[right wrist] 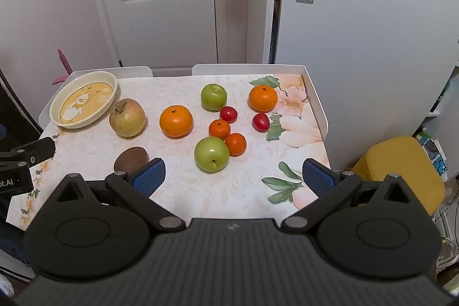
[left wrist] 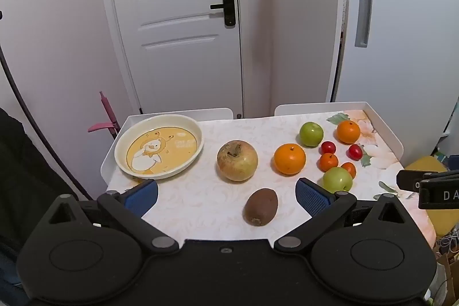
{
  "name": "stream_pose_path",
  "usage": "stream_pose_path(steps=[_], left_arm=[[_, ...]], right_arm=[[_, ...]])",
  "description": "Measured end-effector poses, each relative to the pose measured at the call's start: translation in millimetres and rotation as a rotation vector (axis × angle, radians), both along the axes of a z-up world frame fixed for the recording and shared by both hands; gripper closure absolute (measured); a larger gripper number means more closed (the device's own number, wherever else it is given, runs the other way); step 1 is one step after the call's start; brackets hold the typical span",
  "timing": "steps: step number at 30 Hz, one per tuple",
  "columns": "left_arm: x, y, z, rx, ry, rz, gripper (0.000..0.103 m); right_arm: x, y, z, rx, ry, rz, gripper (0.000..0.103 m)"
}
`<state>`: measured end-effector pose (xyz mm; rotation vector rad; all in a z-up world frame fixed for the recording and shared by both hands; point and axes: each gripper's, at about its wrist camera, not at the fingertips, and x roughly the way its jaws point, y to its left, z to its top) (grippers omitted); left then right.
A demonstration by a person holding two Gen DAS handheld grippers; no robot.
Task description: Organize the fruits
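Left gripper (left wrist: 226, 192) spread wide, holding nothing, low in the frame; kiwi (left wrist: 261, 207) lies between its blue pads (left wrist: 142, 195), touching neither. Right gripper (right wrist: 233, 177) also spread and holding nothing, above the near table edge.

Cream plate (left wrist: 198, 131) with cartoon print sits at the left of the table (left wrist: 200, 200), no fruit in it. Yellowish apple (left wrist: 237, 160) just right of the plate. Large orange (left wrist: 289, 159) at centre. 2nd large orange (right wrist: 262, 98) at upper right. 2 green apples: far one (right wrist: 213, 96), near one (right wrist: 211, 154). 2 small oranges (right wrist: 219, 129) (right wrist: 235, 144) near the near green apple. 2 red cherry tomatoes (right wrist: 228, 114) (right wrist: 260, 122) mid-right.
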<state>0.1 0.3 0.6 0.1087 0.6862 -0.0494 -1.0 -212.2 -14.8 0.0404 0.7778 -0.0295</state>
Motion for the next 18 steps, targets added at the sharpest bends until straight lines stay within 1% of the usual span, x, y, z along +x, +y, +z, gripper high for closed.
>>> stream_pose_path(steps=[4,9,18], left_arm=[[-0.9,0.5,1.5,-0.012,-0.020,-0.003,0.000],[-0.8,8.0,0.2,-0.015,-0.018,-0.001,0.000],[-2.8,3.4,-3.5,0.001,-0.026,-0.002,0.000]], right_arm=[[-0.5,-0.6,0.3,0.003,-0.001,0.001,0.000],[-1.6,-1.4,0.6,0.005,-0.001,0.000,0.000],[-2.6,-3.5,1.3,0.005,-0.003,-0.002,0.000]])
